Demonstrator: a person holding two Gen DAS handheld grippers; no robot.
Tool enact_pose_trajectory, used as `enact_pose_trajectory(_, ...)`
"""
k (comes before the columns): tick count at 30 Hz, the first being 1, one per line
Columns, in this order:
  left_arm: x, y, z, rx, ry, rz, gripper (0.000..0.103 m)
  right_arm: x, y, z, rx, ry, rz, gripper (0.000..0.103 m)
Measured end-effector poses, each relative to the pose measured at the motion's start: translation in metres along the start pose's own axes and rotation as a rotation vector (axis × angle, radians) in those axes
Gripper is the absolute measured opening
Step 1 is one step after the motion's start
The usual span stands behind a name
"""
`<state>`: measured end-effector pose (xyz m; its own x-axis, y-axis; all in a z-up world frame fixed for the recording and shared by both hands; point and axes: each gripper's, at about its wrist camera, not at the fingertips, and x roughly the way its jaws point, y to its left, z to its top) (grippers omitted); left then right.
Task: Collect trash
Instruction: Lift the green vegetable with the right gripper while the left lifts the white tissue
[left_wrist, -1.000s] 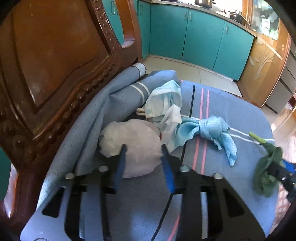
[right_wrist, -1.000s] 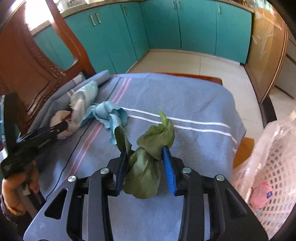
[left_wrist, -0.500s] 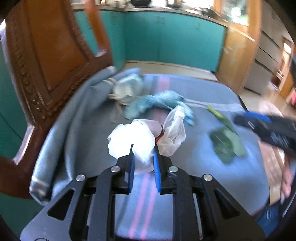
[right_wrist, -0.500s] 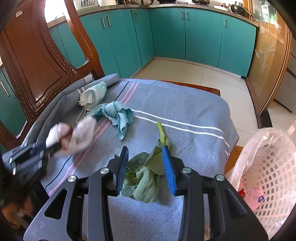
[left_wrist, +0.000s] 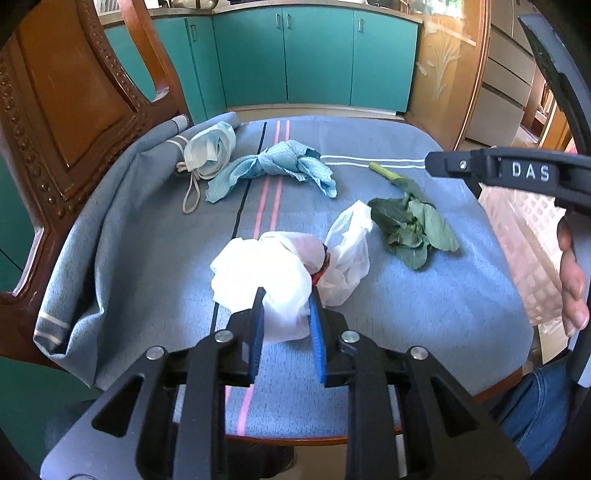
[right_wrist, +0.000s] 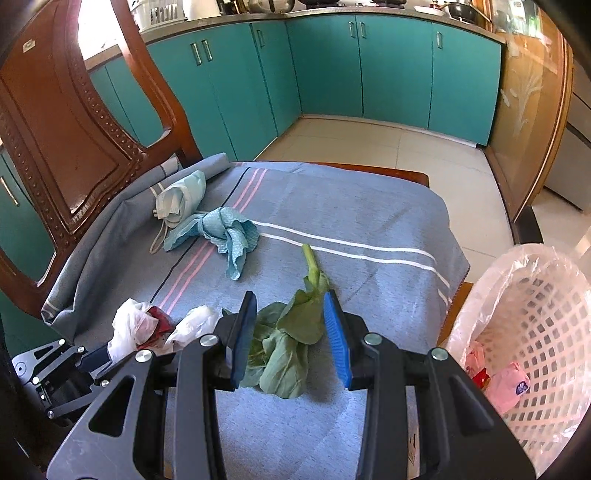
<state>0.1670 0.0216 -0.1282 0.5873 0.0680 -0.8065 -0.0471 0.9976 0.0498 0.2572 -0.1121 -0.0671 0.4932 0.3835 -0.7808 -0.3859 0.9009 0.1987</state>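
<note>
My left gripper (left_wrist: 285, 295) is shut on a crumpled white plastic bag (left_wrist: 273, 269) with something red inside, held just above the blue cloth (left_wrist: 147, 236); the bag also shows in the right wrist view (right_wrist: 136, 328). My right gripper (right_wrist: 290, 299) is open, its fingers either side of a green leafy vegetable (right_wrist: 284, 343) lying on the cloth; the vegetable also shows in the left wrist view (left_wrist: 410, 225). A twisted blue rag (left_wrist: 280, 166) and a face mask (left_wrist: 208, 151) lie at the far side.
A white lattice basket (right_wrist: 535, 332) lined with clear plastic stands at the right, holding pink wrappers (right_wrist: 511, 380). A carved wooden chair back (right_wrist: 66, 140) rises on the left. Teal cabinets (right_wrist: 369, 66) stand behind. The cloth ends at the table's right edge (right_wrist: 454, 280).
My left gripper closed on the white bag and carried it from beside the mask toward the near middle. My right gripper opened and let the vegetable drop onto the cloth.
</note>
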Motion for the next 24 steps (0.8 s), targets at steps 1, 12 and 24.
enact_pose_trajectory(1, 0.001, 0.0, 0.0, 0.001, 0.004, 0.002, 0.023, 0.0, -0.001, 0.0, 0.004, 0.0, 0.0, 0.038)
enact_pose_trajectory(12, -0.014, 0.006, -0.004, -0.04, -0.009, -0.037, 0.063, -0.002, -0.01, 0.001, 0.058, 0.003, 0.005, 0.042)
enact_pose_trajectory(24, -0.008, 0.015, -0.006, -0.074, 0.006, -0.028, 0.073, 0.002, -0.022, 0.007, 0.155, -0.009, 0.015, 0.061)
